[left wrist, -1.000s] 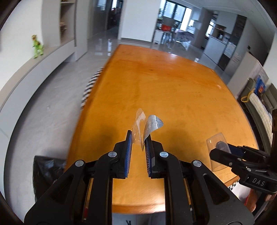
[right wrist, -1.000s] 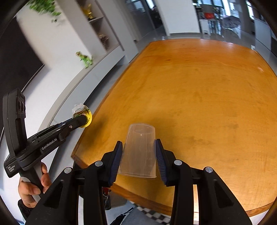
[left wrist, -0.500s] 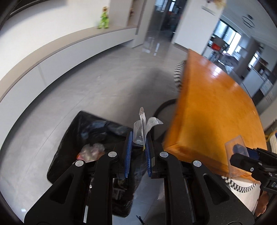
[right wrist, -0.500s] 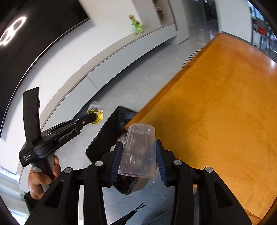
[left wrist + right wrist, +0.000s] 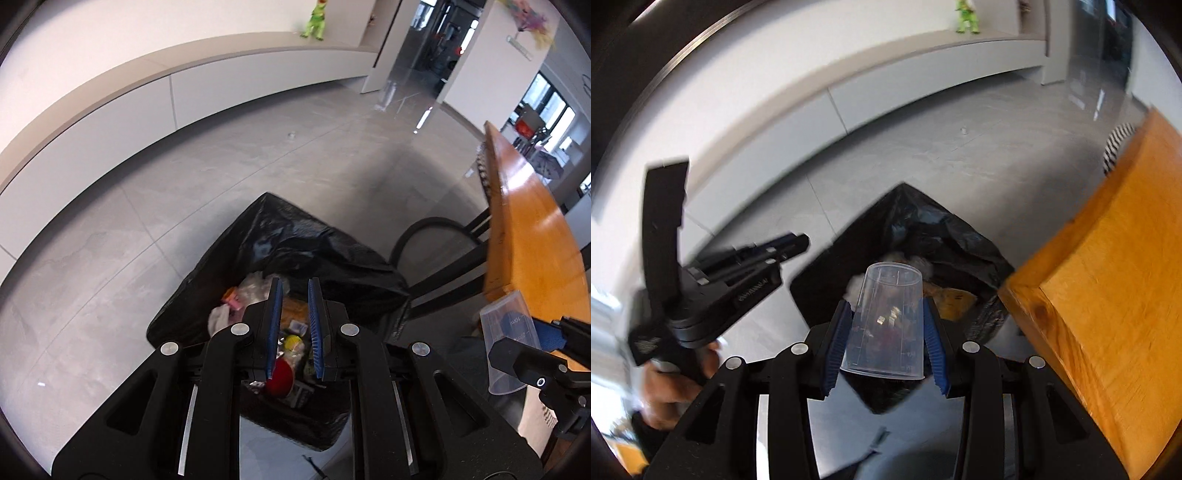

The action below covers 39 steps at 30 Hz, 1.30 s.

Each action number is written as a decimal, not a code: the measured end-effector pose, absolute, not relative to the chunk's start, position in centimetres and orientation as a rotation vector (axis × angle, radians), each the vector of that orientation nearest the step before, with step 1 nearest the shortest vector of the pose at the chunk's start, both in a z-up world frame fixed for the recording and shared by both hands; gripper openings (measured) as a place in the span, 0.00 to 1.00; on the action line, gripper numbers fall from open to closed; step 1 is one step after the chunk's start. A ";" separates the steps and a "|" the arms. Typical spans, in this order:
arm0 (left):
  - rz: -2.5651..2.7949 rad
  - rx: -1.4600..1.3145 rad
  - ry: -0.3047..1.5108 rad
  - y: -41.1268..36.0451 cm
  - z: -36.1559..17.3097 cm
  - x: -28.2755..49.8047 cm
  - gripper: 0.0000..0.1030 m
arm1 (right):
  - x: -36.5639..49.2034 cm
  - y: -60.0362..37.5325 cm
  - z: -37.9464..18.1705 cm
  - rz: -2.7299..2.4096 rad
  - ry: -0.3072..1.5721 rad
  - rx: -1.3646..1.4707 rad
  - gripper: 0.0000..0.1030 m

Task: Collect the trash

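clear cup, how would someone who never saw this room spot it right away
Find the orange wooden table, then the open black trash bag on the grey floor beside its corner. Above the bag's mouth, the right gripper has a clear plastic cup upside down between its blue pads. It is the only see-through thing with printed measuring lines; the bagged trash below is opaque and crumpled.

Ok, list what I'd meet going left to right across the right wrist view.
left gripper → clear plastic measuring cup → orange wooden table. The black trash bag is left out, since it lies behind the cup.
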<state>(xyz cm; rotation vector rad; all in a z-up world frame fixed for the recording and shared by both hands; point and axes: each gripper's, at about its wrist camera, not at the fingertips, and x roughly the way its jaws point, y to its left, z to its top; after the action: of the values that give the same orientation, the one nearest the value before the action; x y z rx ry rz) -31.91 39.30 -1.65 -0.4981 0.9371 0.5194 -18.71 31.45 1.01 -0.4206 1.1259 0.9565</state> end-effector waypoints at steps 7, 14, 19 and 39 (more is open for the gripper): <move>0.606 -0.516 0.932 40.2 -2.1 -33.3 0.94 | -18.6 32.0 0.4 0.947 1.127 -0.375 0.75; 0.617 -0.504 0.918 40.1 -1.3 -33.1 0.94 | -18.6 30.7 1.4 0.962 1.137 -0.318 0.75; 0.594 -0.471 0.916 38.5 -0.3 -32.3 0.94 | -18.3 28.2 2.6 0.947 1.107 -0.281 0.76; 0.382 -0.265 0.898 26.8 4.3 -23.5 0.94 | -15.0 13.5 7.8 0.728 0.942 -0.128 0.82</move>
<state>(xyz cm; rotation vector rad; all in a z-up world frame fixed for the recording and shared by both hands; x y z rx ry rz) -23.48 26.82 4.35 -0.2654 0.8977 0.3823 -15.01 13.45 7.80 -0.1282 0.9417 0.7281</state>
